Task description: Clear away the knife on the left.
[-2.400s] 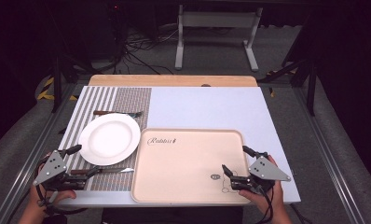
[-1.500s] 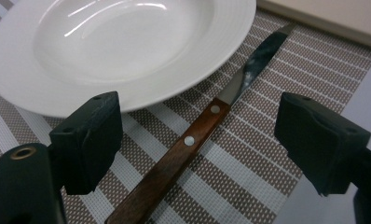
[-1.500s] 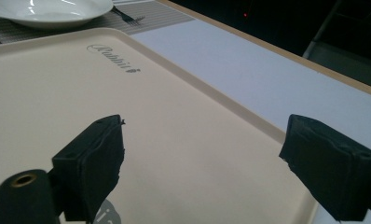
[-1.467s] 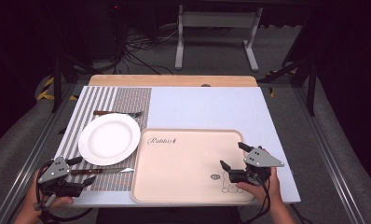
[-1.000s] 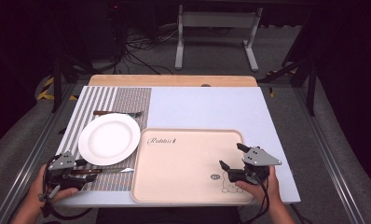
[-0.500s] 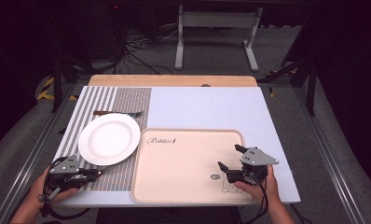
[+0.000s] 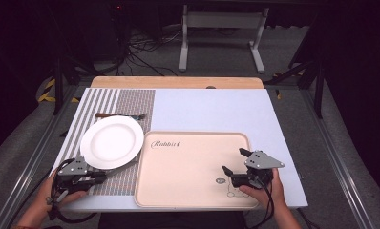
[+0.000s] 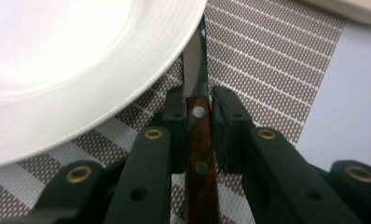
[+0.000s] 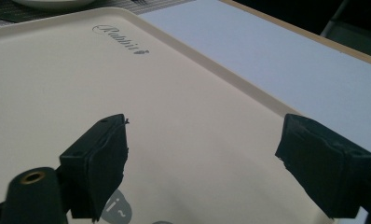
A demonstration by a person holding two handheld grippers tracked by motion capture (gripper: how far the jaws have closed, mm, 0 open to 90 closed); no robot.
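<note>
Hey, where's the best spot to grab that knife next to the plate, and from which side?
By its wooden handle, from the near end: the blade runs under the plate rim, so only the handle lies free on the placemat.

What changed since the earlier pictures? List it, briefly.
The left tongs moved in toward the near edge of the white plate, and their jaws have just been closing on the wooden handle of the knife lying on the striped placemat, blade tucked under the plate's rim. The right tongs stayed open over the beige tray; plate and tray kept their places.
</note>
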